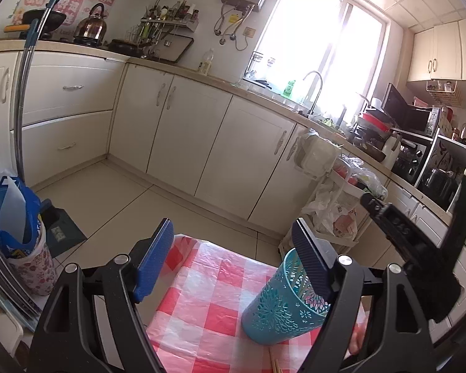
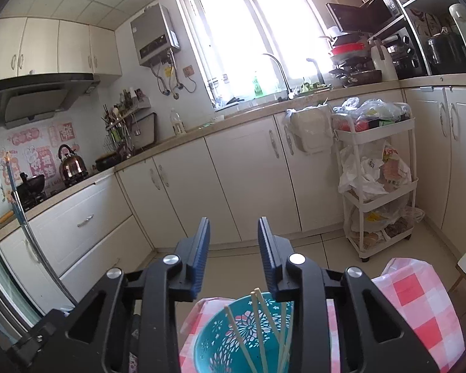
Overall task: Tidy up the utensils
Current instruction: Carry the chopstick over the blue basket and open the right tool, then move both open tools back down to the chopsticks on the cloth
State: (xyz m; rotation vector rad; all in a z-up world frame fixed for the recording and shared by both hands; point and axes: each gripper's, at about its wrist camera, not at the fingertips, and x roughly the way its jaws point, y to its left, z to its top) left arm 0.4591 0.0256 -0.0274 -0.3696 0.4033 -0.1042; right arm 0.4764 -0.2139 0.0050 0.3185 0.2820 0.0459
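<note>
A teal perforated utensil holder [image 1: 279,307] stands on the red-and-white checked tablecloth [image 1: 202,304]. My left gripper [image 1: 233,233] is open wide. Its right finger [image 1: 313,264] overlaps the holder's rim and its left finger is well clear. In the right wrist view, my right gripper [image 2: 234,222] hovers above the holder [image 2: 208,338]. Its jaws are partly apart with nothing between them. Several pale chopsticks [image 2: 259,329] stand inside the holder. More chopstick ends [image 1: 276,365] lie on the cloth at the bottom edge.
A floral container with a blue bag [image 1: 31,264] sits at the left beside stacked flat items. A white rolling cart [image 2: 379,186] full of bags stands by the cabinets. A mop handle [image 1: 25,93] leans at the left. The table edge drops to the tiled floor [image 1: 124,205].
</note>
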